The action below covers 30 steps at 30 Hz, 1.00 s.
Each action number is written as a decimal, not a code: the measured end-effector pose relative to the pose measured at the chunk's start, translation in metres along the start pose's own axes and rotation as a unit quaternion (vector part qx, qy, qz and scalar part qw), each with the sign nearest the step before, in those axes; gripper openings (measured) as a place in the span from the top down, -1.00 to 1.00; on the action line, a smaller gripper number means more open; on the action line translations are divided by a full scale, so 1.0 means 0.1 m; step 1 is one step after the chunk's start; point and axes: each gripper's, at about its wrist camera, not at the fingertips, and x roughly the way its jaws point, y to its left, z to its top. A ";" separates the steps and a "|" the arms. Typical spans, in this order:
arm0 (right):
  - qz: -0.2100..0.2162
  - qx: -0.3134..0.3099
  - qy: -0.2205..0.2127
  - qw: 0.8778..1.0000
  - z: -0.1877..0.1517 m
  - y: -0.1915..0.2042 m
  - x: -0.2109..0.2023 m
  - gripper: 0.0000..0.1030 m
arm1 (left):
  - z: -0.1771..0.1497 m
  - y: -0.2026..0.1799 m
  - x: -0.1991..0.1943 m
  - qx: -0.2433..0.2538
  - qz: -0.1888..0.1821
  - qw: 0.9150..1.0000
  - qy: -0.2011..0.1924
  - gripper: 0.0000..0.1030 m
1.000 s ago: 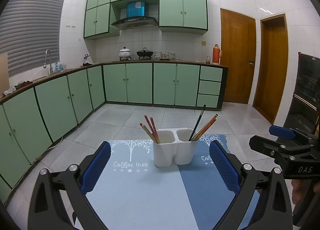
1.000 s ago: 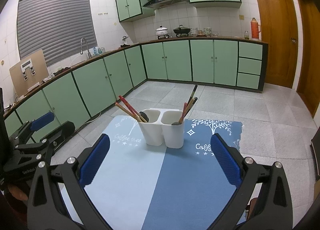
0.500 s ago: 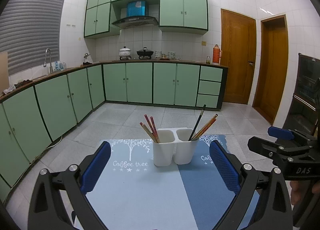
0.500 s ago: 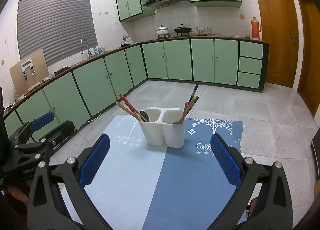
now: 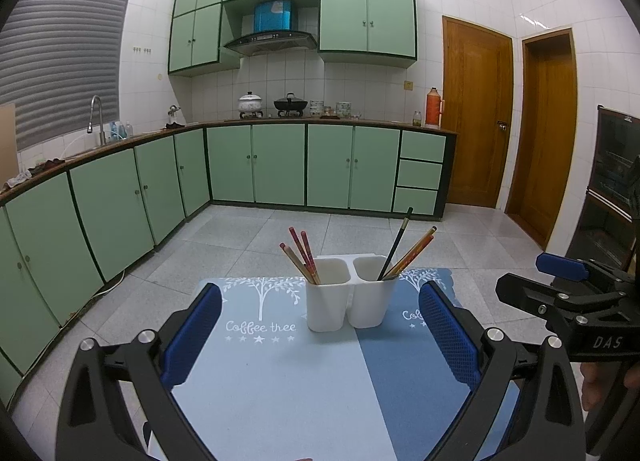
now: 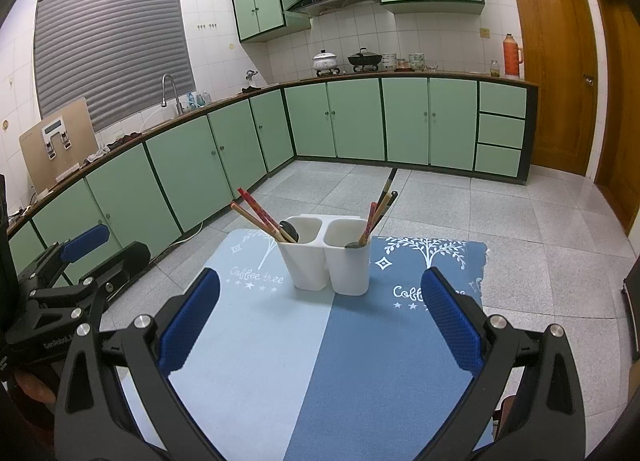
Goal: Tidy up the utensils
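Observation:
A white two-compartment utensil holder [image 5: 347, 293] [image 6: 328, 257] stands on a blue two-tone mat [image 5: 288, 381] [image 6: 312, 373]. Red and wooden chopsticks [image 5: 301, 255] [image 6: 258, 215] lean in its left compartment. A black chopstick and wooden ones [image 5: 404, 247] [image 6: 380, 209] lean in the right one. Dark spoon heads [image 6: 289, 229] show inside in the right wrist view. My left gripper [image 5: 320, 337] is open and empty, near the mat's front. My right gripper [image 6: 320, 321] is open and empty too. Each gripper shows at the other view's side edge.
The mat lies on a small table over a grey tiled floor [image 5: 248, 237]. Green cabinets [image 5: 280, 165] line the left and back walls. Wooden doors [image 5: 476, 117] stand at the right. A dark appliance [image 5: 612, 189] stands at the far right.
Almost nothing has moved. The right wrist view has drifted very slightly, so the holder sits a touch further right in it.

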 end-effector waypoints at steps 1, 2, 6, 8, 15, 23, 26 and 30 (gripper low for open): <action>0.000 0.000 0.000 1.000 0.00 0.00 0.00 -0.90 | 0.00 0.00 0.00 0.000 0.000 1.000 0.000 -0.88; 0.000 0.000 0.000 1.000 0.00 0.00 0.00 -0.90 | 0.00 0.00 0.00 -0.001 0.000 1.000 0.000 -0.88; 0.000 0.000 0.000 1.000 0.00 0.00 0.00 -0.90 | -0.01 0.00 0.00 0.000 0.000 1.000 0.000 -0.88; 0.000 0.000 0.000 1.000 0.00 0.00 0.00 -0.90 | -0.01 0.01 0.00 -0.001 0.000 1.000 0.000 -0.88; 0.000 0.000 0.001 1.000 0.01 0.00 0.00 -0.90 | -0.02 0.00 0.01 -0.002 -0.001 1.000 0.001 -0.88; 0.000 -0.001 0.000 1.000 0.00 0.02 0.02 -0.90 | -0.03 0.01 0.02 -0.001 -0.001 1.000 0.000 -0.88; -0.001 -0.001 0.001 1.000 0.00 0.02 0.01 -0.90 | -0.05 0.00 0.02 -0.001 -0.002 1.000 0.001 -0.88; 0.000 0.000 0.002 1.000 -0.02 0.03 0.03 -0.90 | -0.05 0.00 0.03 -0.001 -0.002 1.000 0.001 -0.88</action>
